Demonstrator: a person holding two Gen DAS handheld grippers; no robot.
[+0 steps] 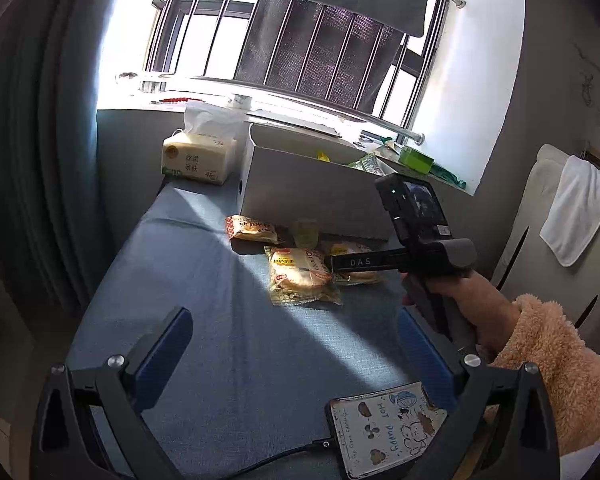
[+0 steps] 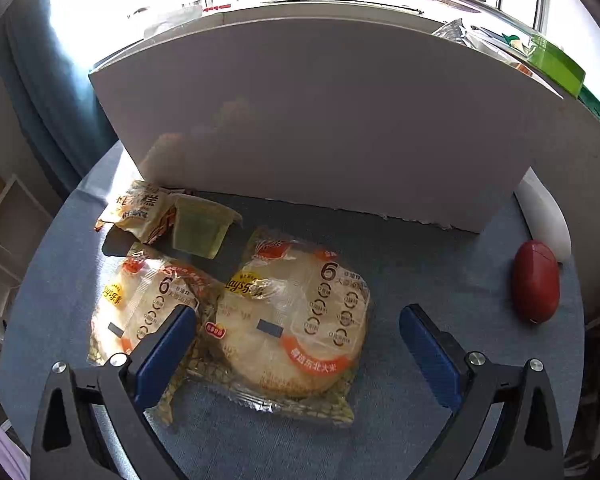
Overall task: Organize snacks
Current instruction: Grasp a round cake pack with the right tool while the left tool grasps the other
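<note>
Right gripper: its jaws are wide open and hold nothing. They sit low over the worktop, one on each side of the near rice cracker pack.
Left gripper: its jaws are wide open and empty too. It hangs back, well away from the snacks.
Where the snacks are: all in front of the right jaws, just before the white box. The second rice cracker pack lies under the left jaw. Farther ahead and to the left are the small cake pack and the jelly cup.
Could go wrong, two at once: the two cracker packs touch and overlap. The left jaw could catch the second pack's edge and drag it along.
Could go wrong, crushing: the crackers look thin and easy to break. A hard squeeze might crack them.
Could go wrong, slipping: the wrapper is shiny and puffy. It might slide out of the jaws on the way up.
Could go wrong, bumping: the box wall stands tall right ahead. A low lift could knock the pack against it.
Count, rice cracker packs: two.
Count, cake packs: one.
Count, jelly cups: one.
Count, boxes: one, with some snacks already poking out of the top.
Count, other things: one red oval case right of the jaws, one phone by the left jaws, one tissue pack far ahead.
</note>
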